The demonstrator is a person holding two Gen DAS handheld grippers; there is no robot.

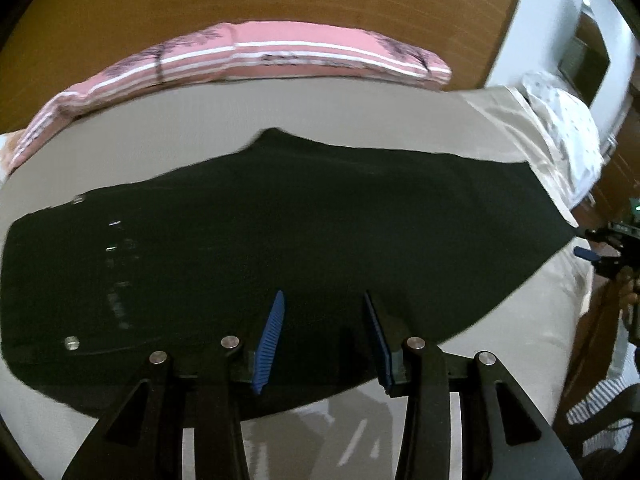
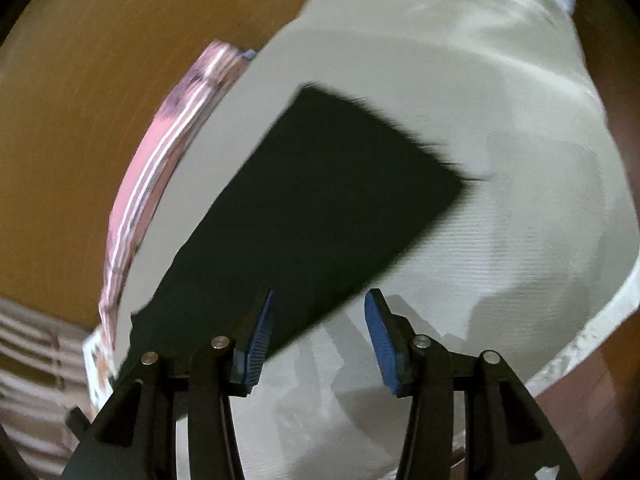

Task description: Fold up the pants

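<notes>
A bed with a pale beige sheet fills the room in front of a warm wooden wall, and a pink striped pillow lies along its far edge. A second, white patterned pillow sits at the right end.

The dark pants lie flat on the sheet, spread lengthwise. They look already doubled leg over leg: the waist end with its metal buttons lies to the left, and the leg end runs off toward the right edge of the bed.

The left hand-held gripper hangs above the near edge of the pants about midway along. Its blue pads are parted with nothing between them. The right hand-held gripper hovers over the near edge close to the leg end, where dark cloth meets bare sheet. Its jaws are also apart and empty. That view is smeared with motion, so the hem shows only as a blurred edge.

I would judge this a moment between folds, with both hands free and lining up for a fresh hold. The next move probably calls for the right gripper to settle on the hem and pinch through both layers. The left should hold the middle or the waist so the cloth does not drag as the leg end comes over.
</notes>
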